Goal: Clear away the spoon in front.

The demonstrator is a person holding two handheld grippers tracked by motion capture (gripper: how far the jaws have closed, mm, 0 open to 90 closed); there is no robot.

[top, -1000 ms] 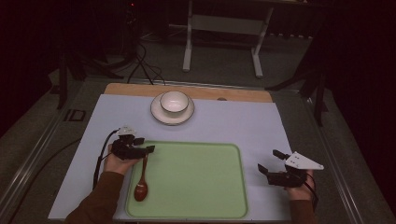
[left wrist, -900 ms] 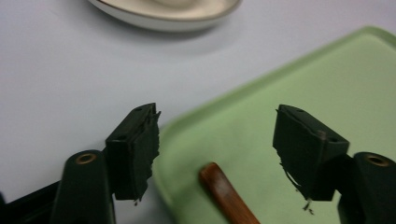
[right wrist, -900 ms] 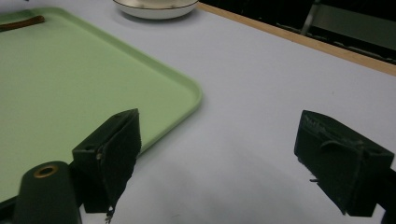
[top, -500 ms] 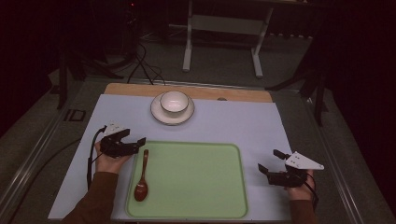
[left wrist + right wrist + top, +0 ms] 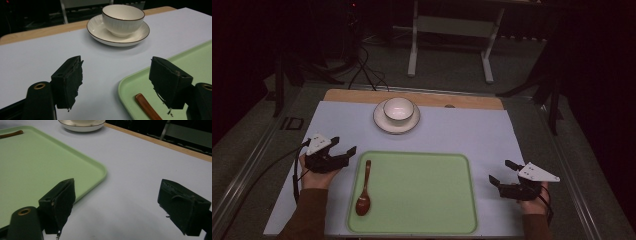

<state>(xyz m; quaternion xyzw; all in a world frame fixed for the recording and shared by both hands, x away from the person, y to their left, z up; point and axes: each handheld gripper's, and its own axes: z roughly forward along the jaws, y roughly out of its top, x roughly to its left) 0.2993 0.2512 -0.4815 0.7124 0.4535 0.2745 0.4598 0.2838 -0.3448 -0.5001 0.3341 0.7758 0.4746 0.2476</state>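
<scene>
At lower left of the high view, left gripper (image 5: 343, 153) (jaws spread, just opening, empty) hangs beside the spoon (image 5: 364, 189) on the tray (image 5: 422, 227). Best withdrawn clear without nudging it; right gripper (image 5: 501, 176) likewise spread.

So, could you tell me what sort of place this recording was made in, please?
Probably a lab or studio set up for recording, not a dining room: the table carries just a green tray, a spoon and a bowl on a saucer, with cables and stand legs on the dark floor behind.
</scene>
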